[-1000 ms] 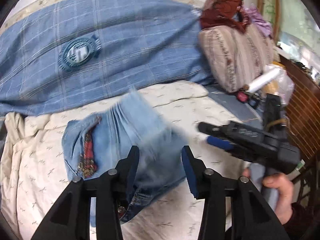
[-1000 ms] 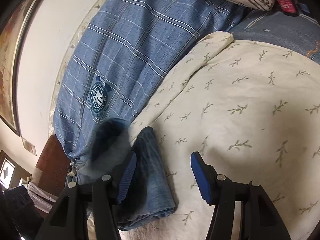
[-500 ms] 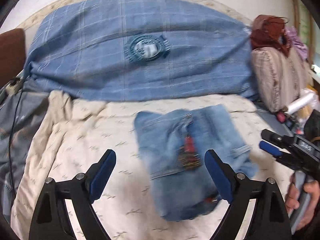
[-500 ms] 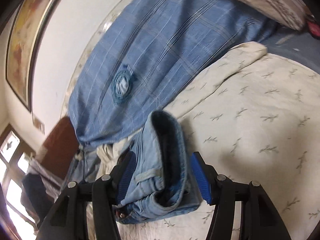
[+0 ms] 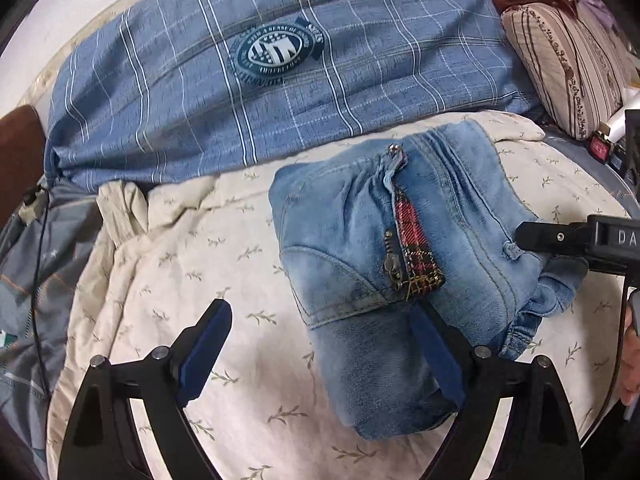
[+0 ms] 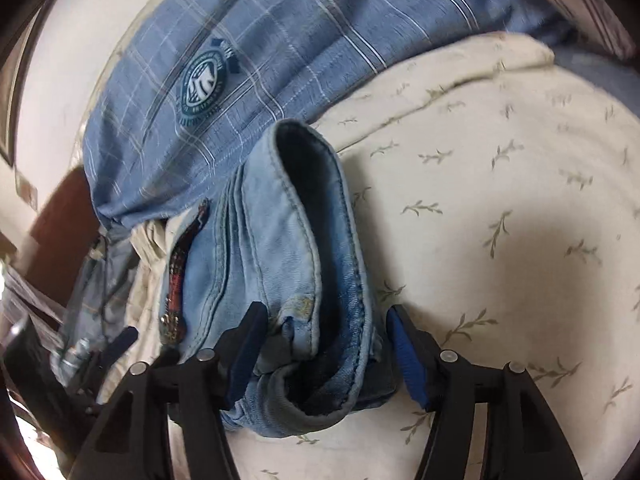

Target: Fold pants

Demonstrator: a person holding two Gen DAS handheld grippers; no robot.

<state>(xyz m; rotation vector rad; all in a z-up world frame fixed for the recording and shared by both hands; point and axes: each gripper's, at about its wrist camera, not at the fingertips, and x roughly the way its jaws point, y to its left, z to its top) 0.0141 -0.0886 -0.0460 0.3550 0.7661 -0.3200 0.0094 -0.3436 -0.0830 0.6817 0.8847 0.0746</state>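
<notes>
Dropped from the left tool (image 5: 322, 354) – now wide – faded jeans (image 5: 400, 264) lie folded, plaid fly showing; right tool (image 6: 324, 354) opening around them

Home bedroom: bed with leaf-print quilt (image 5: 208, 264), plaid pillow (image 5: 360, 80), striped cushion (image 5: 560, 64).

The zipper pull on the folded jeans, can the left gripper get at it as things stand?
Probably yes. The zipper pull lies exposed on top of the folded jeans, just ahead of the left gripper, whose jaws are wide with nothing between them. The right gripper sits off to the side.
</notes>
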